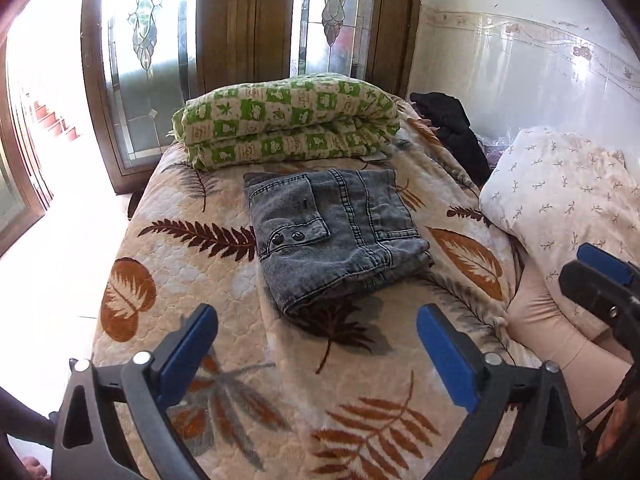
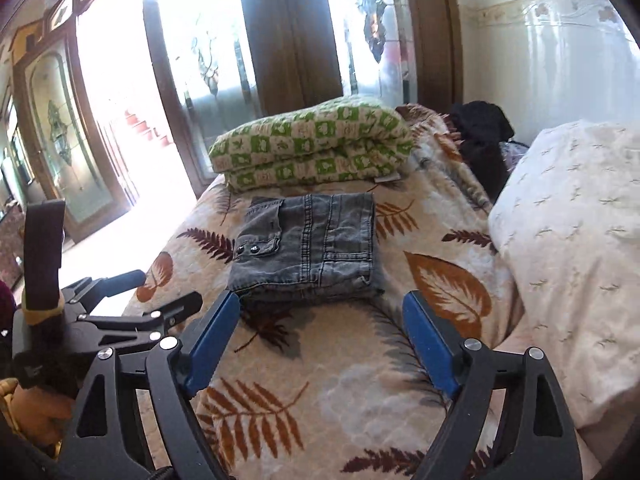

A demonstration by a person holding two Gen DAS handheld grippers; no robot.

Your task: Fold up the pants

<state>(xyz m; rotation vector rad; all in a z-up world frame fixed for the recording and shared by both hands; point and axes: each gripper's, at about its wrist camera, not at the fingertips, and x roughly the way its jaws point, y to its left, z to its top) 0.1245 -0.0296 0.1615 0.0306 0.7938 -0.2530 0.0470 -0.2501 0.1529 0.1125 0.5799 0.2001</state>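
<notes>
Pants [image 1: 336,236] lie folded into a compact square on the bed [image 1: 168,280], just before the green quilt [image 1: 288,120]. I hold both tongs, left [image 1: 318,338] and right [image 2: 322,330], spread wide and empty, clear of the denim; folding looks done.

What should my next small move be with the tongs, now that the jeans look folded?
Probably just keep both tongs clear. The jeans already lie as a compact folded bundle on the leaf-print bedspread, and the left tongs and right tongs stand open and empty, short of the denim. At most, check the near edge.
</notes>
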